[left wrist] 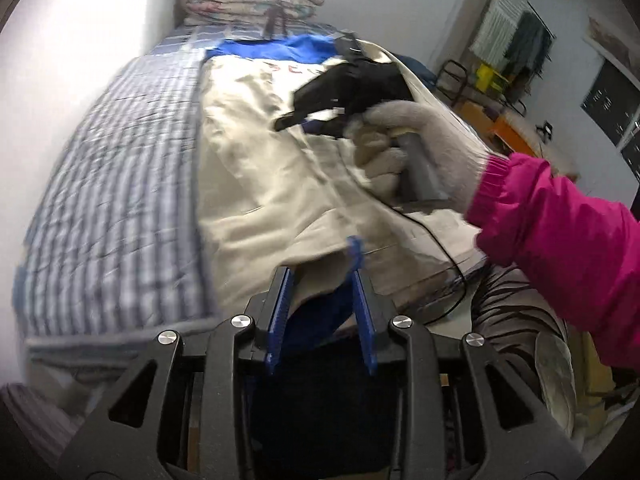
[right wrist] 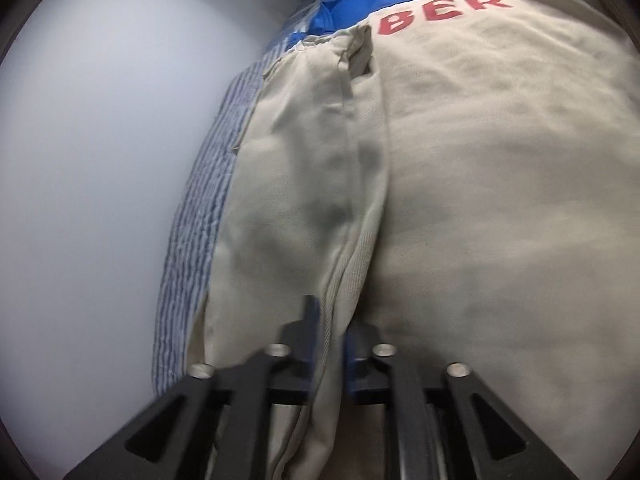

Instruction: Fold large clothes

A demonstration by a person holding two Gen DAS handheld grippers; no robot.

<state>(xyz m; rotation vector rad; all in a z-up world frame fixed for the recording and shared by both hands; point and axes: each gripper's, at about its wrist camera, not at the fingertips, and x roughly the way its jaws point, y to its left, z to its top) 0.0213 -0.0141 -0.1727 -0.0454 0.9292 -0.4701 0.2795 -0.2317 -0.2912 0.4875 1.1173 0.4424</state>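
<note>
Red block letters reading "BER" (right wrist: 464, 8) are printed across the upper part of a beige-and-blue garment (right wrist: 480, 140) spread on a bed, as seen in the right wrist view; a small red mark is set just before the "B", and what it shows cannot be made out. In the left wrist view the same red lettering (left wrist: 294, 68) is seen on the garment, blurred and partly hidden, and cannot be read. No other text is legible.

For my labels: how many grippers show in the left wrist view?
2: the left gripper at the bottom, the right gripper over the garment in a gloved hand.
</note>
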